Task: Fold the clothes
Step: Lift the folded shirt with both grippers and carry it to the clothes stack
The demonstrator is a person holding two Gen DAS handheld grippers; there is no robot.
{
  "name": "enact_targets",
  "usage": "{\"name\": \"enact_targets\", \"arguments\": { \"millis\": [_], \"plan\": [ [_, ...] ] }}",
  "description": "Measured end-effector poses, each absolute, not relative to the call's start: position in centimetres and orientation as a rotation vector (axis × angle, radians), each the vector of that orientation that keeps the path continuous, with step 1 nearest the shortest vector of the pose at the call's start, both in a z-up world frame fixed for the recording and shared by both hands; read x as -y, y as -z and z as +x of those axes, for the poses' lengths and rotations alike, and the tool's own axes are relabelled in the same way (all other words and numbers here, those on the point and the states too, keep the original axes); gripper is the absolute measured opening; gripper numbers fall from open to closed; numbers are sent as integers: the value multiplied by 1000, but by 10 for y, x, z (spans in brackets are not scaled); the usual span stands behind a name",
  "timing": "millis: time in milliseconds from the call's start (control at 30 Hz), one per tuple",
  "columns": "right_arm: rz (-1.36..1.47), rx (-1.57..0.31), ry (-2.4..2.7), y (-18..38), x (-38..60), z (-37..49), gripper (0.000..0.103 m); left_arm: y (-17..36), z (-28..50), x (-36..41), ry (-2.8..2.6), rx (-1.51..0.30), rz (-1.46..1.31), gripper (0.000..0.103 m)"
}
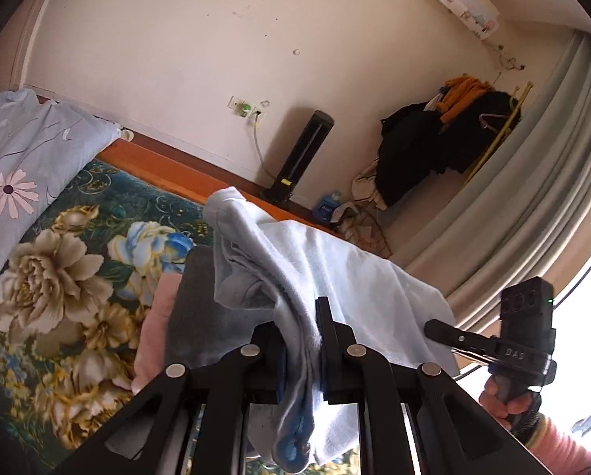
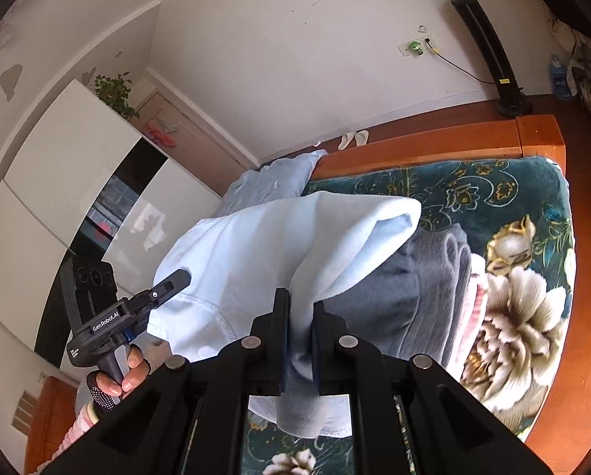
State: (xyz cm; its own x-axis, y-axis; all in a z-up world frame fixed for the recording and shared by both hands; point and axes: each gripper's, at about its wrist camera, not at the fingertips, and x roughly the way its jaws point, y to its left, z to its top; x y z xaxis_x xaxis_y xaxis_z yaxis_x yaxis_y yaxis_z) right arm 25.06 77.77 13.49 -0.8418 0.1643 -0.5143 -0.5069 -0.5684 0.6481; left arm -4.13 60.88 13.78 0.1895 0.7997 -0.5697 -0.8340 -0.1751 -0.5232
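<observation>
Clearly light, limp cotton: pale blue shirt (image 2: 279,245) hangs above bed (image 2: 505,194), over grey and pink folded pile (image 2: 434,277). Left tool (image 1: 301,340) and right tool (image 2: 299,340) both clamped nearly closed on bunched fabric. Sags between grips; best taken at hem or shoulder seams.

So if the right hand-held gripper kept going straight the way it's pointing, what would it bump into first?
Probably the folded grey garment lying on the flowery bedspread. The right hand-held gripper is shut on the light blue garment, which hangs in front and would travel with it. Depth is hard to judge here.
</observation>
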Motion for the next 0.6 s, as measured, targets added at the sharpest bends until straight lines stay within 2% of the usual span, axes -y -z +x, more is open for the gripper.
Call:
{"name": "enact_targets", "arguments": {
  "millis": [200, 433, 600],
  "plan": [
    [-674, -1231, -2290, -66, -820, 234, 9, -58, -59, -644, -1510, -96, -1145, 13],
    [-685, -1264, -2268, -45, -831, 244, 10, -35, -71, -638, -1492, -10, -1215, 18],
    [-683, -1287, -2245, -50, -829, 249, 10, -42, -72, -634, -1492, -3, -1273, 43]
  ]
}}
